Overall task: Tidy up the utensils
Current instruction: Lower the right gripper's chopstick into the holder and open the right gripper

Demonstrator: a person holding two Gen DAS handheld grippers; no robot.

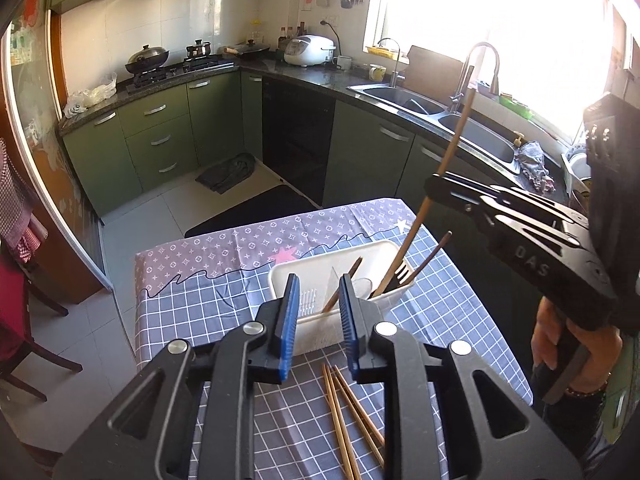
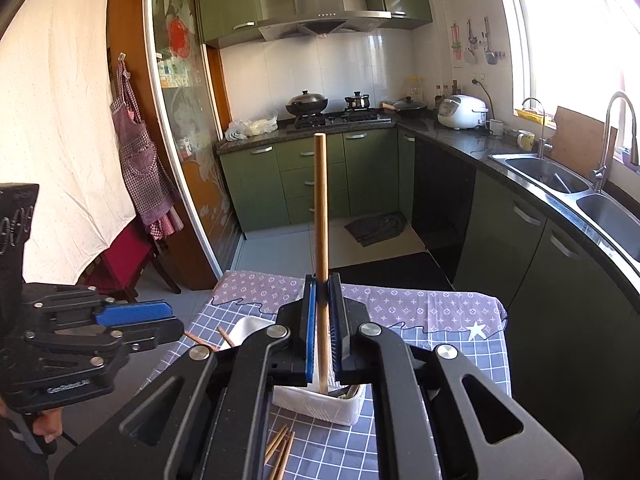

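A white plastic utensil holder [image 1: 316, 324] stands on the checked tablecloth; it also shows in the right wrist view [image 2: 320, 406]. My right gripper [image 2: 322, 292] is shut on a long wooden-handled utensil [image 2: 321, 208], held upright with its lower end in the holder's right compartment. In the left wrist view that utensil [image 1: 448, 152] leans up to the right gripper [image 1: 434, 184]. A dark fork [image 1: 402, 274] and dark chopsticks [image 1: 430, 254] stand in the holder. My left gripper [image 1: 319, 300] is open and empty, just in front of the holder. Several wooden chopsticks [image 1: 348, 412] lie on the cloth below it.
The table [image 1: 192, 264] has its far edge toward the kitchen floor. Green cabinets, a stove [image 1: 176, 68] with pots, and a double sink [image 1: 440, 108] line the walls. A red chair [image 1: 16, 320] stands left of the table.
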